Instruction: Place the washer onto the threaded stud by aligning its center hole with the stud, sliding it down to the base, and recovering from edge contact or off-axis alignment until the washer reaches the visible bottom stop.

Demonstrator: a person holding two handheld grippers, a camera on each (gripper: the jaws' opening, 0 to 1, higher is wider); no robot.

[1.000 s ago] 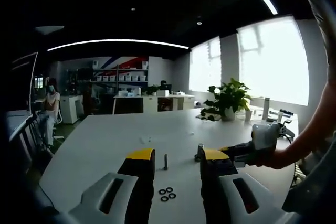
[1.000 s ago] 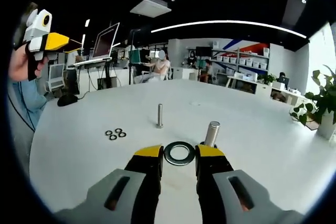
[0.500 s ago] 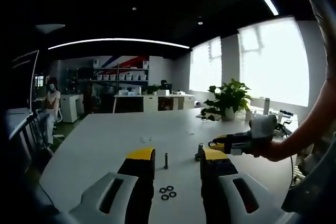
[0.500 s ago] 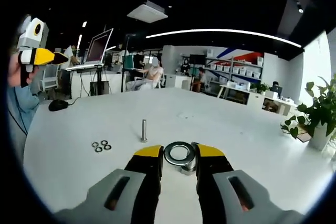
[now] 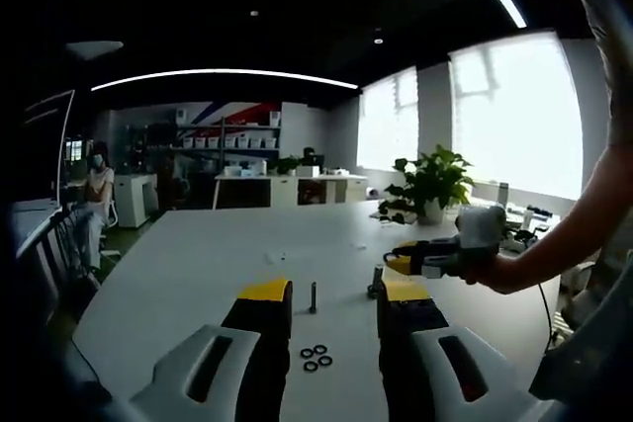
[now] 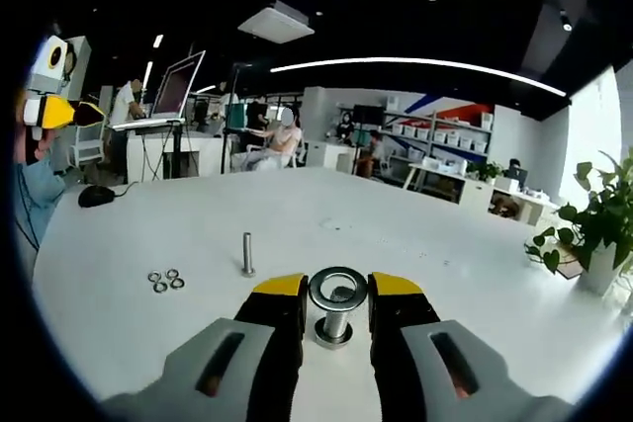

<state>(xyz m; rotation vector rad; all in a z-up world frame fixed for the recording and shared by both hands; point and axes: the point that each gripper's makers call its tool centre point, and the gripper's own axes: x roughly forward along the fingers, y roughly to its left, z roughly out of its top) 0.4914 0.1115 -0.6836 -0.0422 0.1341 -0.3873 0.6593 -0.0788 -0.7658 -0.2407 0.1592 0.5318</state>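
Left gripper view: my left gripper (image 5: pixel 336 295) hangs open over the table (image 5: pixel 198 264), grasping nothing. A thin bolt (image 5: pixel 314 297) stands beyond its tips, three spare washers (image 5: pixel 315 356) lie nearer me, and my right gripper (image 5: pixel 420 258) hovers right of the bolt.

Right gripper view: my right gripper (image 6: pixel 336 289) pinches the washer (image 6: pixel 337 290) by its rim, just above the stud (image 6: pixel 334 326). I judge it stiff, light and slippery steel; the edge grip keeps the hole free.
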